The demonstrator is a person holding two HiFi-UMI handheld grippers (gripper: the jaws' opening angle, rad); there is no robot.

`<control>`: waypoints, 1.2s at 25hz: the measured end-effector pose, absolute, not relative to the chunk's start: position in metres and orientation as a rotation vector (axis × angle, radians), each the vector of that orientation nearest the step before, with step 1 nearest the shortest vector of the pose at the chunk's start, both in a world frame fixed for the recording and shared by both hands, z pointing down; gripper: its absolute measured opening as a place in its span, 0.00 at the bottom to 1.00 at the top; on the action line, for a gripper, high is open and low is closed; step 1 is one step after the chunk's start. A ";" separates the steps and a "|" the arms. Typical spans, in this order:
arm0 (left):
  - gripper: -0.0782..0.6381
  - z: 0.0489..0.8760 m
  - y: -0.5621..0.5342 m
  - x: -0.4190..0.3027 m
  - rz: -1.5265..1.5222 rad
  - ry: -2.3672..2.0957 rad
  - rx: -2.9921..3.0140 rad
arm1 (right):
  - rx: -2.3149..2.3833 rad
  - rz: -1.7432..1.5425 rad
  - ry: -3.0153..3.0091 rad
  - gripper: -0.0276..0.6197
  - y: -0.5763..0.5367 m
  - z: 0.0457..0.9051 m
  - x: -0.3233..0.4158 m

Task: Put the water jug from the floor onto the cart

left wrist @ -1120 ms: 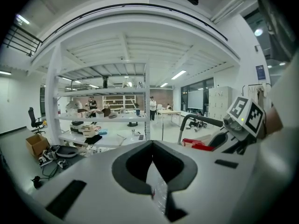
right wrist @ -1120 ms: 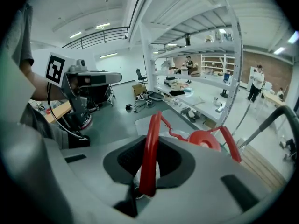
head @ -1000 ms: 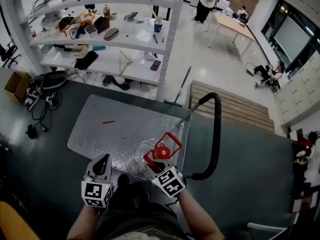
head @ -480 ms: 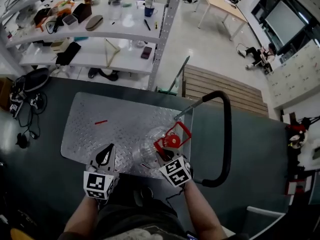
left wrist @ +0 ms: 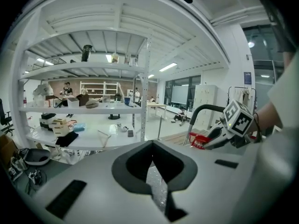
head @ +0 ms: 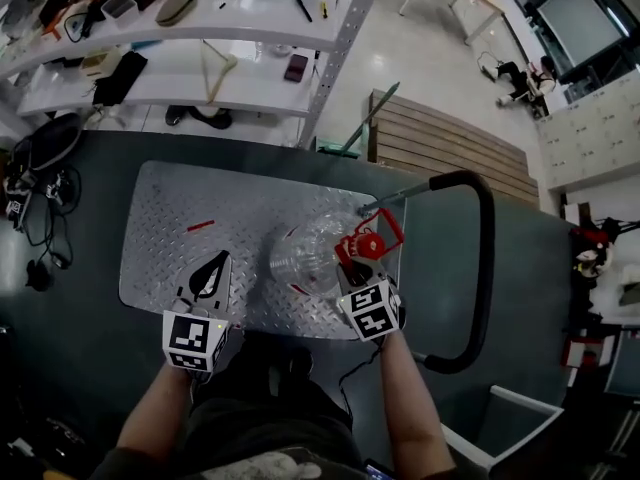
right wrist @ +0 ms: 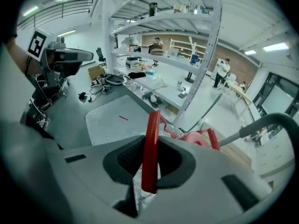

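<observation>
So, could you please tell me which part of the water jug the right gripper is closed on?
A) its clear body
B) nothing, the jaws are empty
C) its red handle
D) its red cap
C: in the right gripper view, the right gripper has its jaws clamped on the red handle. The head view shows the water jug with its clear body ahead of that gripper, over the cart.

Head cam looks steeply down from above onto cart deck (head: 170,218), w/ shelf rack (head: 250,28) at top. L gripper cam sits low, facing roughly level at rack; R gripper cam tilts down, v. close on red handle (right wrist: 150,143). All 3 share rack; head & R also deck.
</observation>
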State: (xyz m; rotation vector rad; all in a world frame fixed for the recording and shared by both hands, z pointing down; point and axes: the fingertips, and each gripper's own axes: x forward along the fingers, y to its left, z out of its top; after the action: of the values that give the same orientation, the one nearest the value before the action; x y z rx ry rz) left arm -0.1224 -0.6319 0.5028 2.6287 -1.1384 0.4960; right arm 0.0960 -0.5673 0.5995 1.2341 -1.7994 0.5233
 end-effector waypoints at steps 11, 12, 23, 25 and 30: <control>0.12 0.520 -0.660 -0.108 0.501 -1.043 2.621 | 1.222 0.485 -1.864 0.10 -0.589 0.618 0.037; 0.12 0.521 -0.659 -0.109 0.504 -1.039 2.621 | 1.213 0.491 -1.873 0.10 -0.588 0.620 0.030; 0.12 0.513 -0.648 -0.128 0.493 -1.058 2.613 | 1.165 0.545 -1.921 0.11 -0.576 0.631 -0.003; 0.12 0.509 -0.645 -0.134 0.488 -1.074 2.610 | 1.182 0.559 -1.968 0.14 -0.577 0.626 -0.007; 0.12 0.504 -0.641 -0.148 0.473 -1.121 2.594 | 1.263 0.579 -2.022 0.28 -0.578 0.608 -0.009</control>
State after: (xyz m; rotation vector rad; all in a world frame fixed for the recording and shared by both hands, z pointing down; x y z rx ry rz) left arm -0.1481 -0.6411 0.5038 2.5938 -1.1207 0.4733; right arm -0.0092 -0.5784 0.6077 1.2633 -2.0218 0.5792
